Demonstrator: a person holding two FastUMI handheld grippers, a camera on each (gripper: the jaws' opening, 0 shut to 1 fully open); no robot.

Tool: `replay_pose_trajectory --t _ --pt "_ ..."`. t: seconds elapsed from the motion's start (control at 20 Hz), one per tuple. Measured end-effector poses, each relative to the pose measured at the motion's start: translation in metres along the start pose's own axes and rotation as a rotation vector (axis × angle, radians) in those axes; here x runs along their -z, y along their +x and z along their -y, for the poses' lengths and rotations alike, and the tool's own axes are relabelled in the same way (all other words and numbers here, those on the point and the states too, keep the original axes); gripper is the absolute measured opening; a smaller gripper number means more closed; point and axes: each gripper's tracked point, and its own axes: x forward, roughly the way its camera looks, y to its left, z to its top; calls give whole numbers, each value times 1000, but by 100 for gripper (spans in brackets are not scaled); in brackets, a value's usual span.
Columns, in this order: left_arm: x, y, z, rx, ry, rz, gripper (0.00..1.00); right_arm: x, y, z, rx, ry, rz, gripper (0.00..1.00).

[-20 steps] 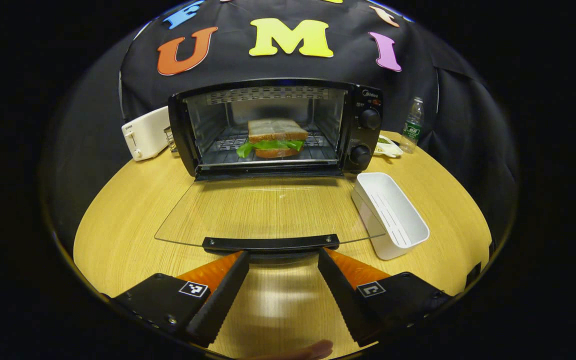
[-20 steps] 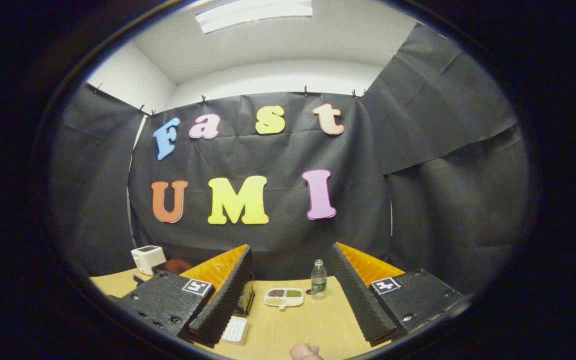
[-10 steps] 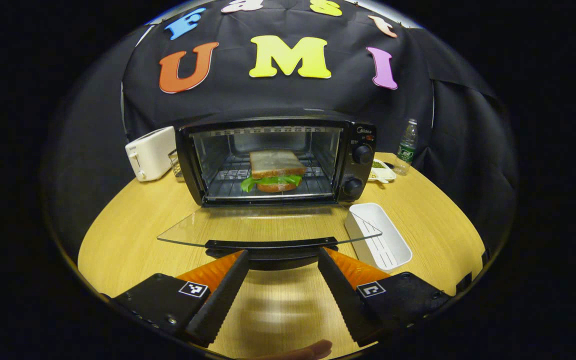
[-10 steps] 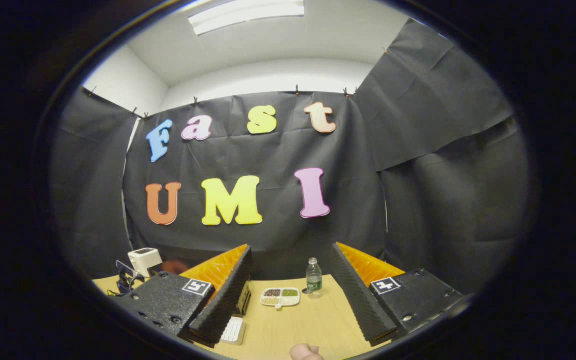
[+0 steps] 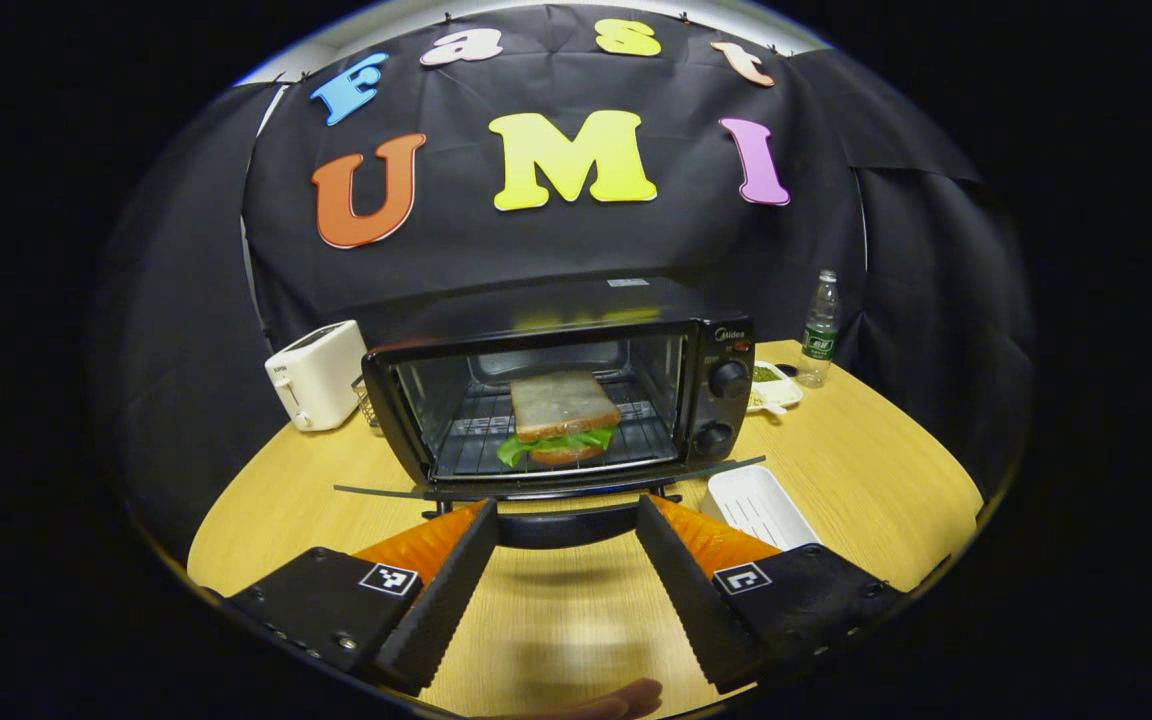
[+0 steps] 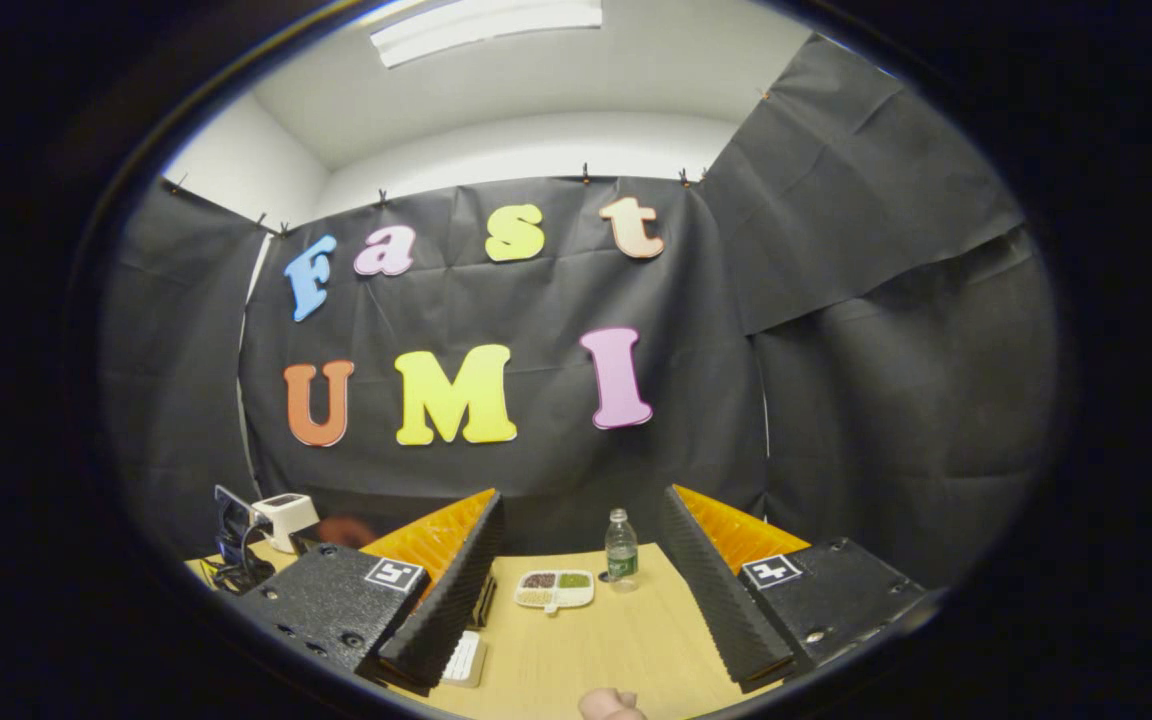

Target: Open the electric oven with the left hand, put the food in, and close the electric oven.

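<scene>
In the left gripper view, the left gripper has its jaws spread apart with the oven door's dark handle lying crosswise between their tips, the door seen nearly edge-on and partly raised. Behind it the electric oven faces the camera on the tabletop, the sandwich resting flat on the rack inside, a white tray near its right front. In the right gripper view, the right gripper is raised over the tabletop, jaws released and holding nothing, with a water bottle and a small dish beyond.

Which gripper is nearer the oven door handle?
Left. The left gripper has its open fingers either side of the door handle. The right gripper is held up and off to the side, facing the bottle.
</scene>
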Motion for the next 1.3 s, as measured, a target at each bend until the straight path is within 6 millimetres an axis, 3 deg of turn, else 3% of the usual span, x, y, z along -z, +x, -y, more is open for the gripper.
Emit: replay_pose_trajectory --t 0.25,0.35,0.5,0.65,0.75,1.0,1.3 --pt "-40 19 -3 19 -14 73 93 -1 -2 10 19 2 -6 96" --pt "-57 33 -8 33 -27 99 93 -4 -3 14 28 -1 -2 100" --pt "-74 57 -9 47 -34 138 93 -5 -5 20 45 -7 -2 96" --pt "-75 74 -14 31 -45 144 93 -6 -9 25 56 -10 -5 96" --pt "-74 65 -19 5 -54 148 93 -7 -12 28 62 -16 -1 96" --pt "-76 30 -8 57 -106 213 93 -2 -13 26 53 0 -9 96" --pt "-34 24 -7 59 -125 155 93 7 -13 15 22 -9 -26 96"
